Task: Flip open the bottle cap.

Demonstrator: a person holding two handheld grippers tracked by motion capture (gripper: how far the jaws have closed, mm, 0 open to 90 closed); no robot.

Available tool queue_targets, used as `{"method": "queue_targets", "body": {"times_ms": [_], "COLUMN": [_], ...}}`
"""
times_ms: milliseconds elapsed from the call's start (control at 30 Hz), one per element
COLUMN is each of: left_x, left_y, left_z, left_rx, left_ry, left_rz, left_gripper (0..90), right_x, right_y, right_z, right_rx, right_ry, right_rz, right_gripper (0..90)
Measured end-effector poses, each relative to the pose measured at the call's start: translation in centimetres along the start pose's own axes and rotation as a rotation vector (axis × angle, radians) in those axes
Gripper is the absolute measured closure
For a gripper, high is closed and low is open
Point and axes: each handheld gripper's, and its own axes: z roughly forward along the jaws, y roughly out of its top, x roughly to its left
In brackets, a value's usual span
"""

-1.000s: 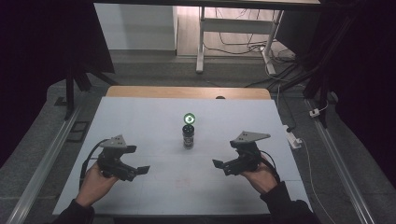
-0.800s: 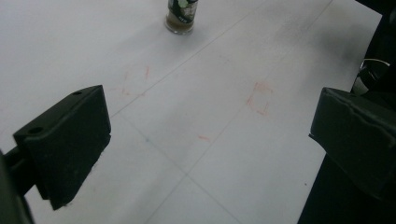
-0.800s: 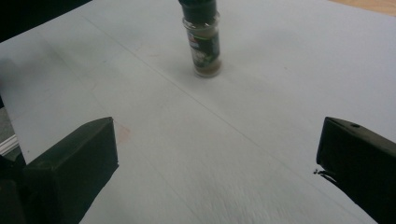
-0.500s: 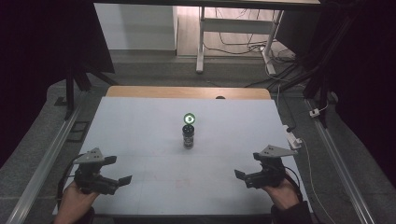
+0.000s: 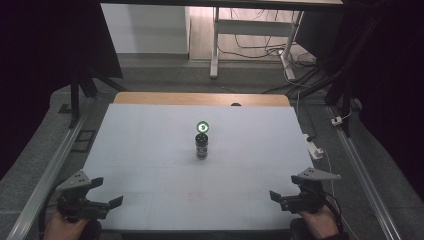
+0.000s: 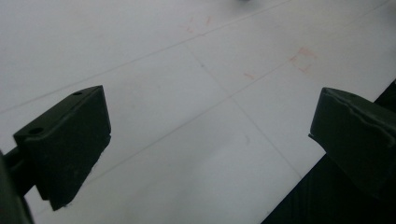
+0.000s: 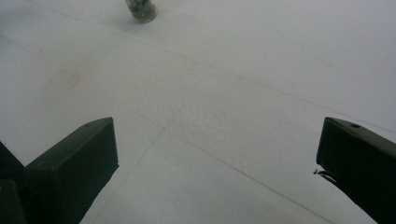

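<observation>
The small dark bottle [image 5: 201, 145] is standing upright mid-worktop [image 5: 150, 150], green cap skyward; both tools, left [image 5: 102, 195] and right [image 5: 281, 196], are gaping empty.

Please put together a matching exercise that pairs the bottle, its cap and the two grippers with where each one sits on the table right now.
Things:
1. bottle
2. green-ringed cap
3. left gripper
4. right gripper

Places:
A. near right corner of the table, open
B. table middle, standing upright
C. near left corner, open
D. just beyond the bottle, toward the far edge

Pairs: 1-B, 2-D, 3-C, 4-A
</observation>
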Motion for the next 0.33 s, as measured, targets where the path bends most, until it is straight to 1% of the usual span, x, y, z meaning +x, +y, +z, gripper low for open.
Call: {"method": "queue_targets", "body": {"times_ms": [133, 333], "left_x": [0.09, 0.2], "left_y": [-0.32, -0.25], "left_z": [-0.27, -0.19], "left_rx": [0.015, 0.018], "left_ry": [0.032, 0.026], "left_rz": [-0.013, -0.021], "left_gripper": [0.1, 0.1], "right_x": [0.02, -0.06], "right_y": [-0.25, -0.39], "right_z": [-0.32, -0.44], "right_rx": [0.015, 0.022], "right_ry": [-0.007, -0.005], "right_rz": [0.001, 0.008], "right_gripper": [0.0, 0.0]}}
